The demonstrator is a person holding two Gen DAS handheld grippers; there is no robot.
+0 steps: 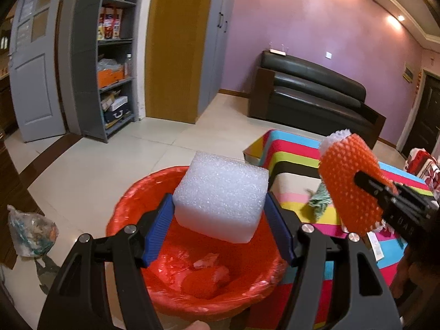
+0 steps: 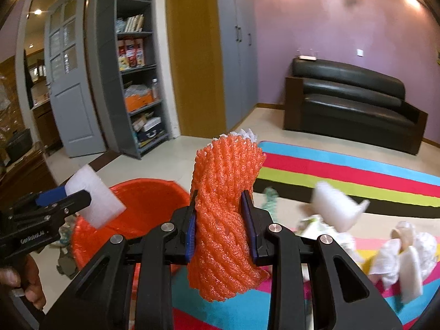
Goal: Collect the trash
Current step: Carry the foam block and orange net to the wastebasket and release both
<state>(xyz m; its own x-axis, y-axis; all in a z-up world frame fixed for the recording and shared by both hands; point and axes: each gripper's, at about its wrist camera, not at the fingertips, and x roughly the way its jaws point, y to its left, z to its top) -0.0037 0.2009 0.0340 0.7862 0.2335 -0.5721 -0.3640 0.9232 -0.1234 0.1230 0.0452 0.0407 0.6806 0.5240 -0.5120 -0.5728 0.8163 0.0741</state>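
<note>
Your left gripper (image 1: 220, 211) is clamped on the white block of packing foam (image 1: 221, 196), its blue pads (image 1: 158, 231) pressed to both sides, and you're holding it right above the round bin lined with a red plastic bag (image 1: 129, 209); down in that bin sit a few scraps, one pale, one reddish (image 1: 211, 275), too blurred to name; your right gripper (image 2: 221, 222) is squeezing the orange foam fruit-net sleeve (image 2: 227, 214) at its waist, the sleeve standing upright with a white net layer (image 2: 247, 133) poking out of its top; from your left camera that sleeve hangs beside the bin, over the bright striped rug (image 1: 299, 148); on the rug near it lies a scrap of green-and-white fabric or paper (image 1: 320, 202); further right, in your right camera, a heap of white crumpled wrappers and foam pieces (image 2: 396, 250) is spread across the stripes; a tied clear bag of rubbish (image 1: 30, 231) sits on the tiled floor (image 1: 110, 159) to the left of the bin.
</note>
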